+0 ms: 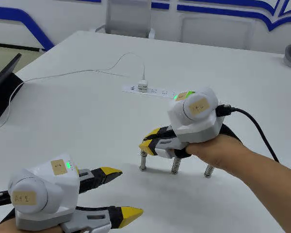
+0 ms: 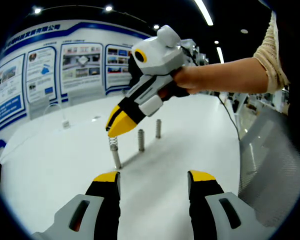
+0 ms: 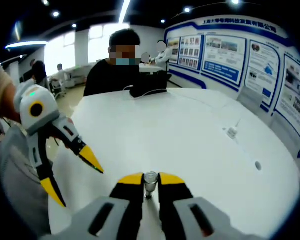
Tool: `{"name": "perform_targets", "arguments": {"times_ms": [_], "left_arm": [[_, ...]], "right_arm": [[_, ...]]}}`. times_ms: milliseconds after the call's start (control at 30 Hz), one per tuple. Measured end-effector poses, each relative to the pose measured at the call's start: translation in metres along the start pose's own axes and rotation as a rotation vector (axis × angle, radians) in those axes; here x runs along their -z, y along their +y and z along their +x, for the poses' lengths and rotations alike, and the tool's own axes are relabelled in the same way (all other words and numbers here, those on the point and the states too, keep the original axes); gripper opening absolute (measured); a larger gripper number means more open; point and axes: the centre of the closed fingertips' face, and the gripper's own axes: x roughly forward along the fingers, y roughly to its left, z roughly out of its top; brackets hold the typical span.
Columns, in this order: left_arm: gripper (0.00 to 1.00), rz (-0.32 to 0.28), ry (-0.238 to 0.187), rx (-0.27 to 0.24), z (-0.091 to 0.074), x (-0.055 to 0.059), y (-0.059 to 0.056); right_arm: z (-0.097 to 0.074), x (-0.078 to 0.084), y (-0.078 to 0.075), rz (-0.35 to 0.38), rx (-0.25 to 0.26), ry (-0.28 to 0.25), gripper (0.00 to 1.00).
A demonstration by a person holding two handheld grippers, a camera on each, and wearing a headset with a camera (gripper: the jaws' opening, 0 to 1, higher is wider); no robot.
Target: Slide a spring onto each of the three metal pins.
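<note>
White pwr strip point(image 1: 148, 90) w/ cable point(image 1: 77, 73), dark screen point(image 1: 2, 87) at left, grey chair point(image 1: 128, 17) behind

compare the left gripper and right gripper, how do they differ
The left gripper has jaws wide open and empty; the right gripper is closed on a spring. The left hangs back from the pins; the right is at the end pin. Both have yellow tips.
</note>
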Motion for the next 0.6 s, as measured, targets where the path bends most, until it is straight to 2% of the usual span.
{"name": "perform_targets", "arguments": {"times_ms": [600], "left_arm": [[0.55, -0.007, 0.006, -0.002, 0.000, 0.003, 0.000]], "right_arm": [[0.014, 0.015, 0.004, 0.006, -0.004, 0.038, 0.12]]}}
